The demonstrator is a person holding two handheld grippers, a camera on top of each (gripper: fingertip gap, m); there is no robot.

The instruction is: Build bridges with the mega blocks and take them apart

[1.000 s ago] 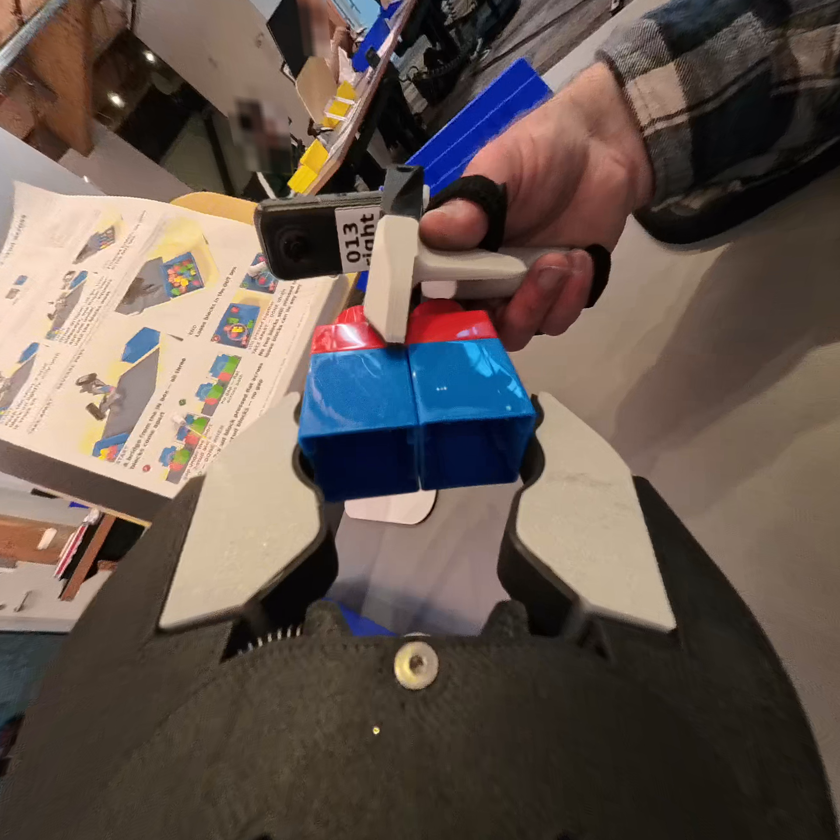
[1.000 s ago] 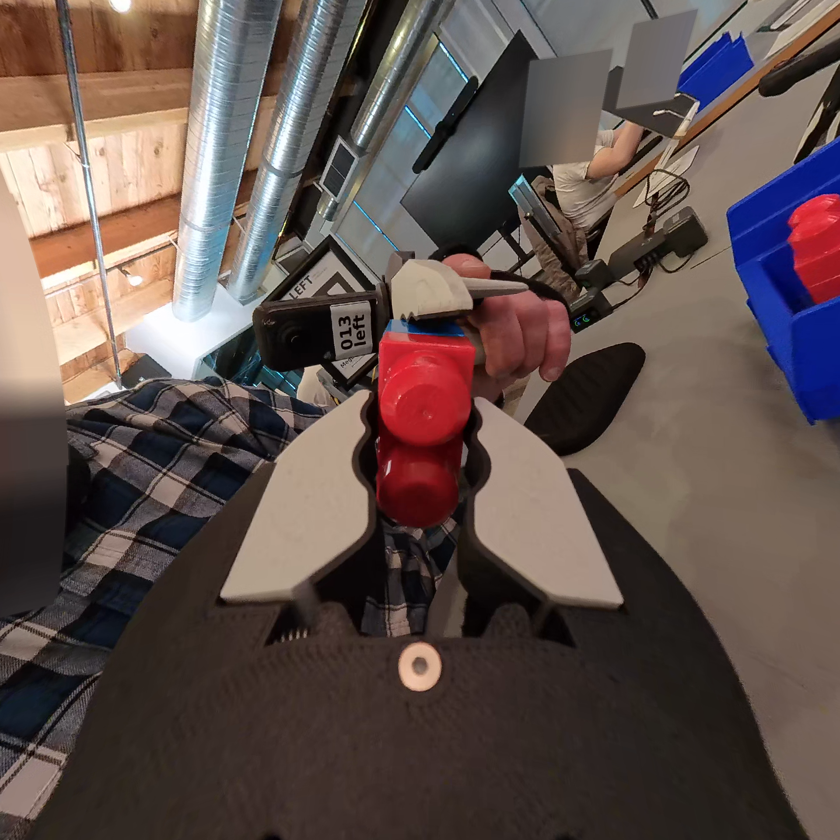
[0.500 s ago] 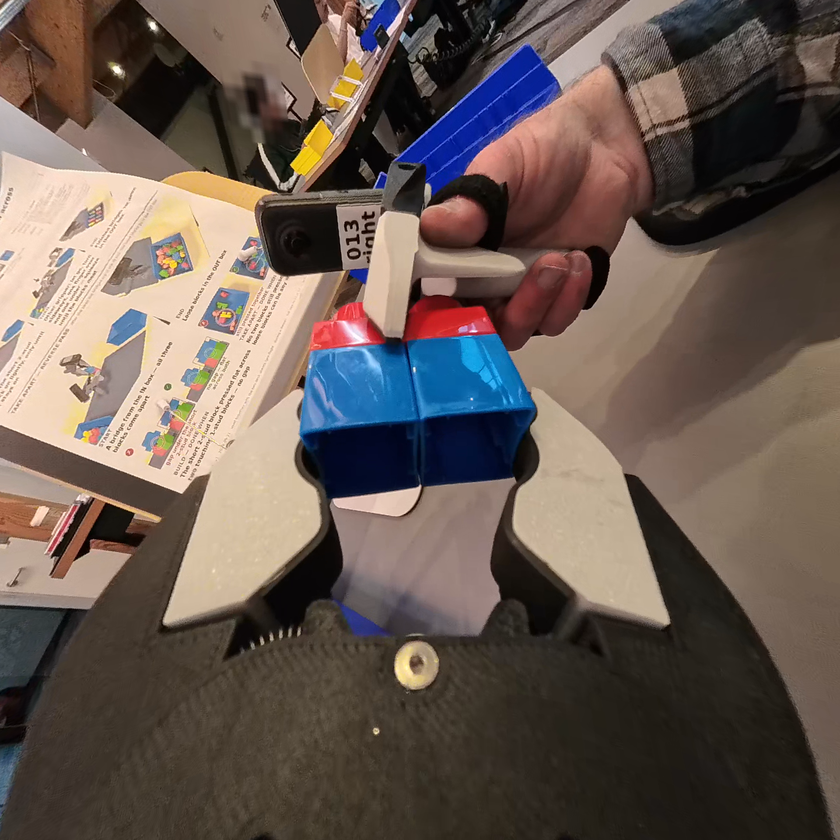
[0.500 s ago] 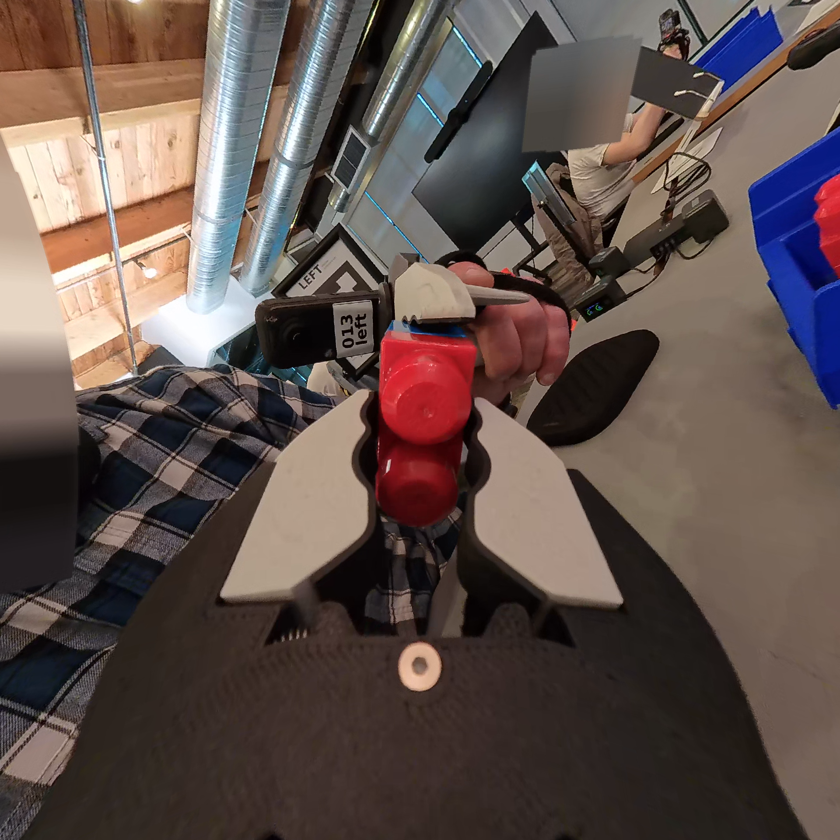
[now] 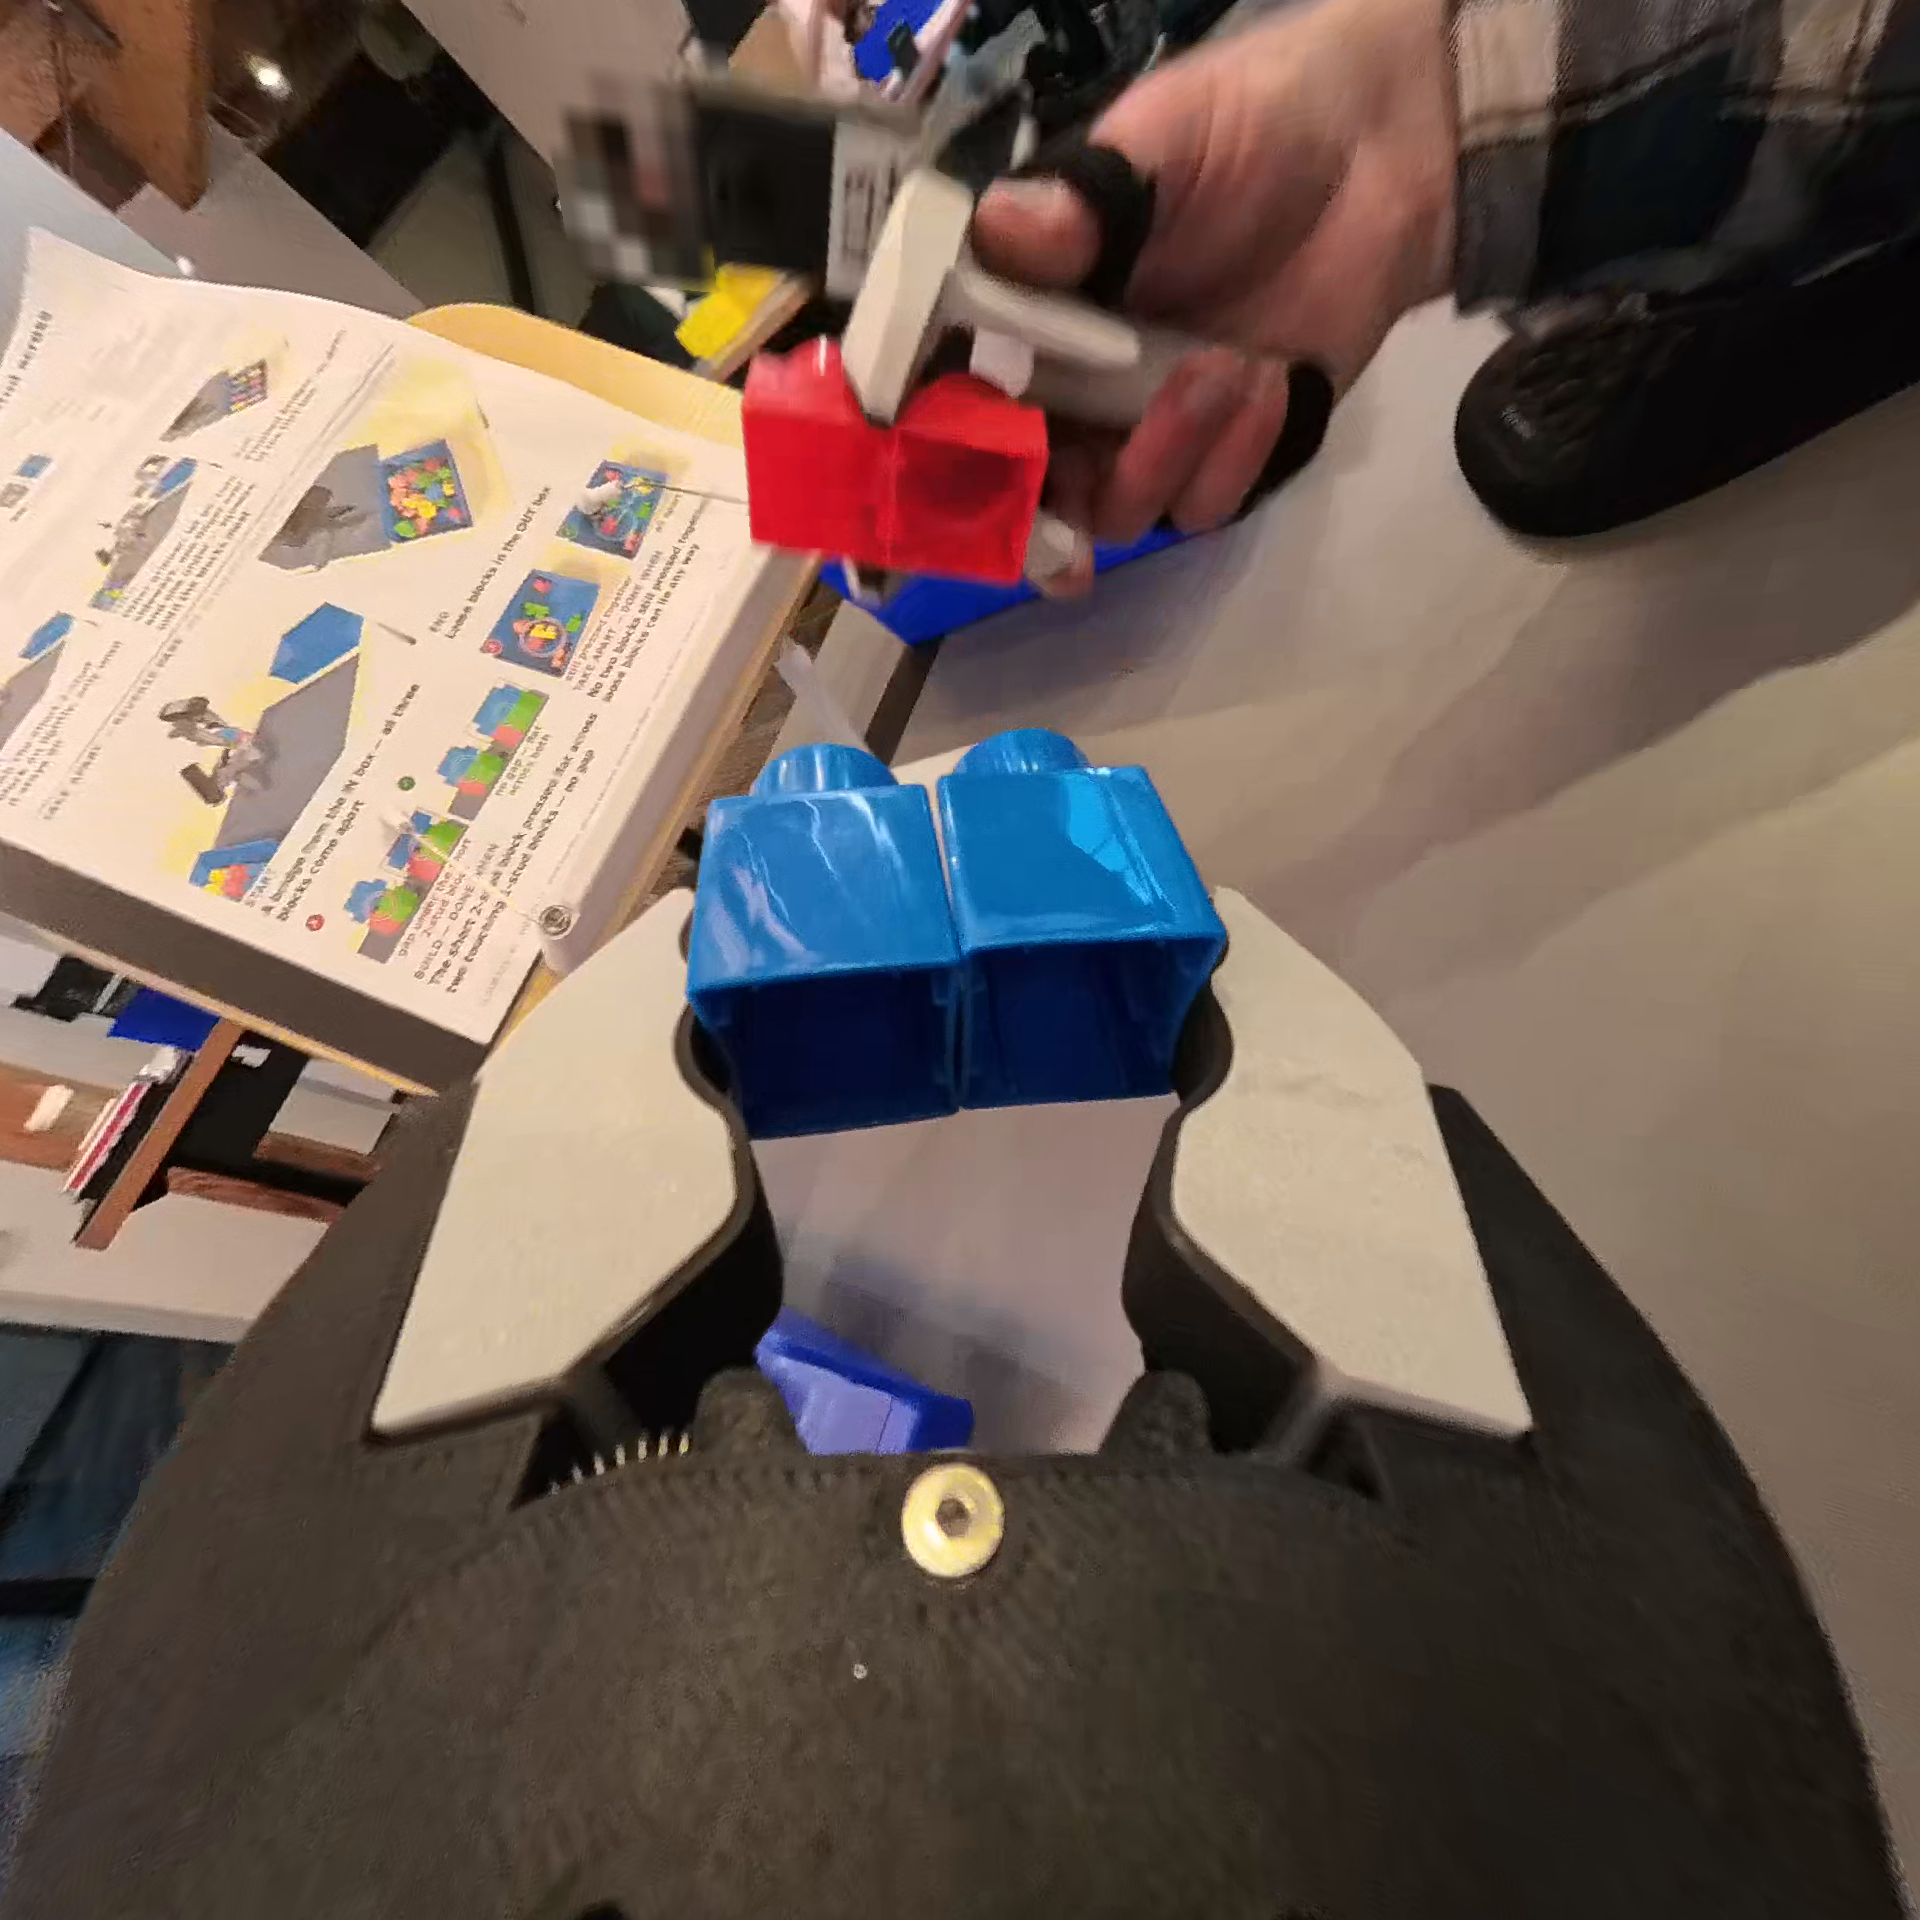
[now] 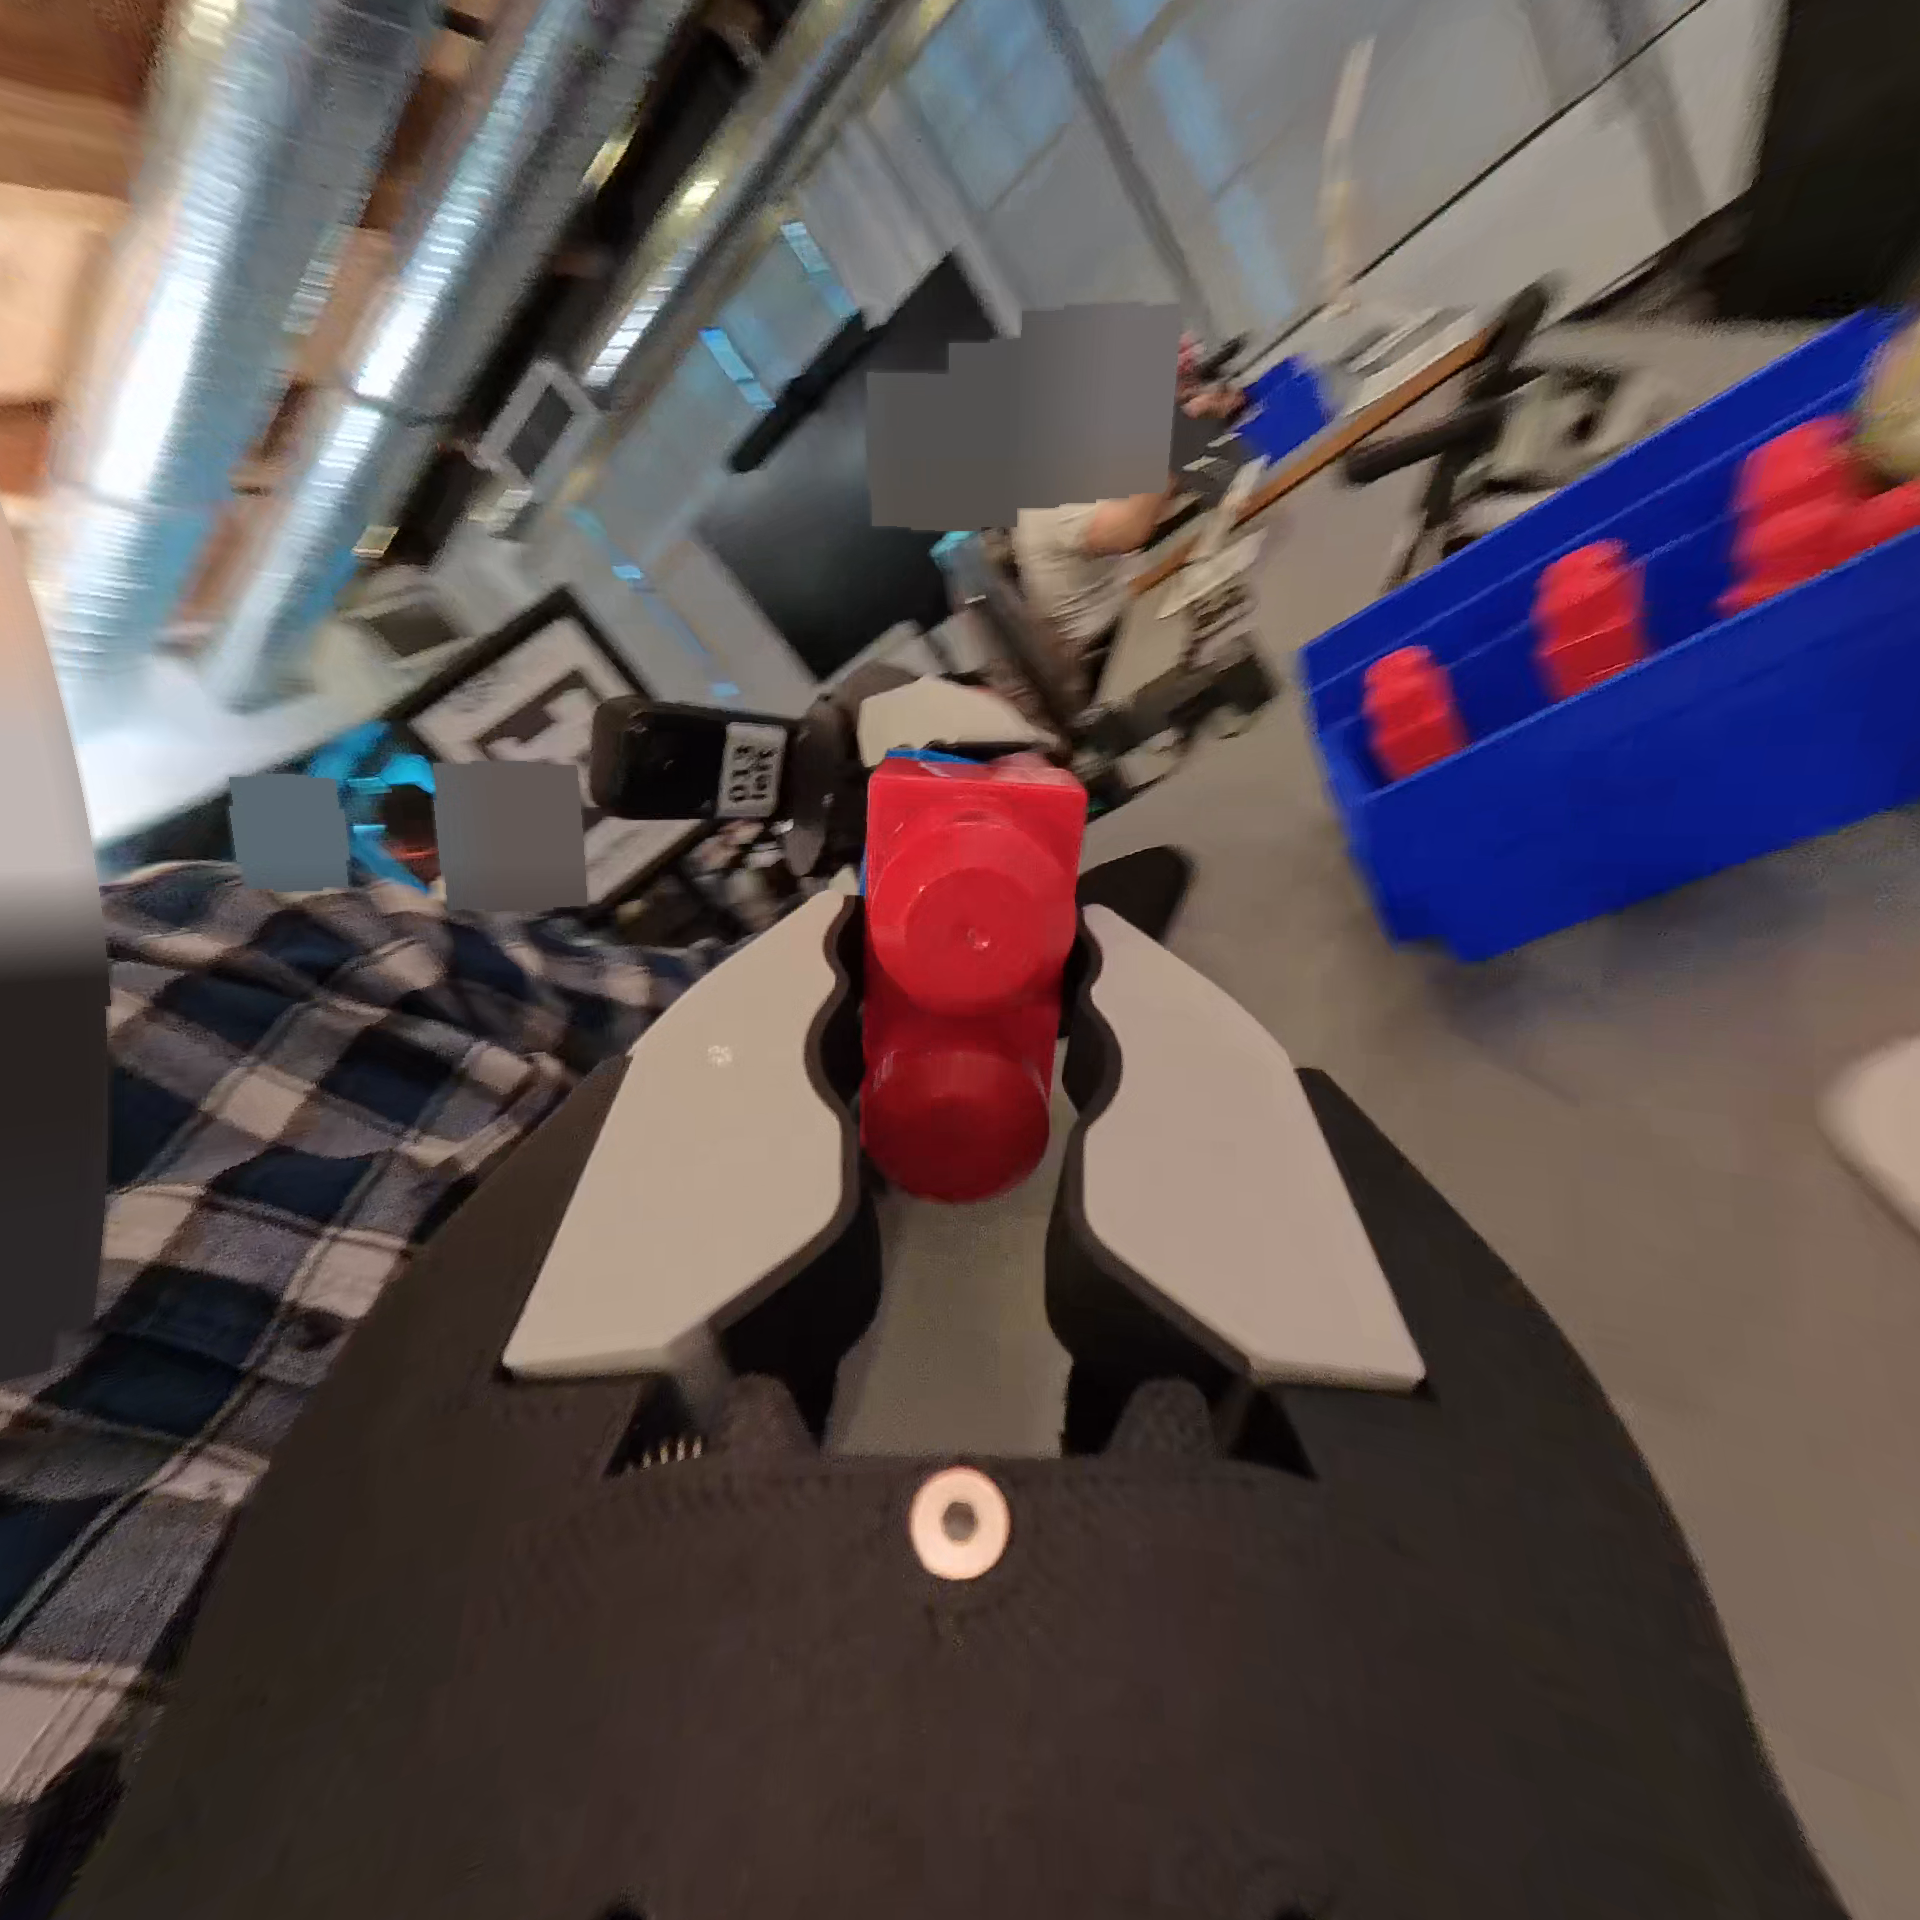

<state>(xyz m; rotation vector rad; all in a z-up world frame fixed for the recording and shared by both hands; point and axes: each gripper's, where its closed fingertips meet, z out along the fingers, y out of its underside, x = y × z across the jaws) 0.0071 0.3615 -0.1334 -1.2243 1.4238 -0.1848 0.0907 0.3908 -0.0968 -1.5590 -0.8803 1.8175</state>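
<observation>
Presently the left gripper [image 5: 956,997] holds a blue two-stud block [image 5: 951,935] crosswise, a grey finger pressed against each end, studs pointing away from the camera and the hollow underside toward it. Well apart from it, up and beyond, the right gripper [image 5: 904,416] grips a red two-stud block [image 5: 899,483], with the person's hand [image 5: 1236,208] and a plaid sleeve [image 5: 1683,135] behind; that part of the view is motion-blurred. From the right wrist view, the red block [image 6: 961,997] sits lengthwise between the narrowly set fingers [image 6: 727,1122], both pads tight on its long sides, studs facing the camera. The two blocks do not touch. Left of the blue block stands a tilted instruction sheet [image 5: 312,623] on a board. On the grey table [image 6: 1455,1143] to the right is a blue bin [image 6: 1621,790] with several red blocks [image 6: 1584,613] in its compartments. A black pad [image 6: 1132,883] lies on the table behind the red block.
</observation>
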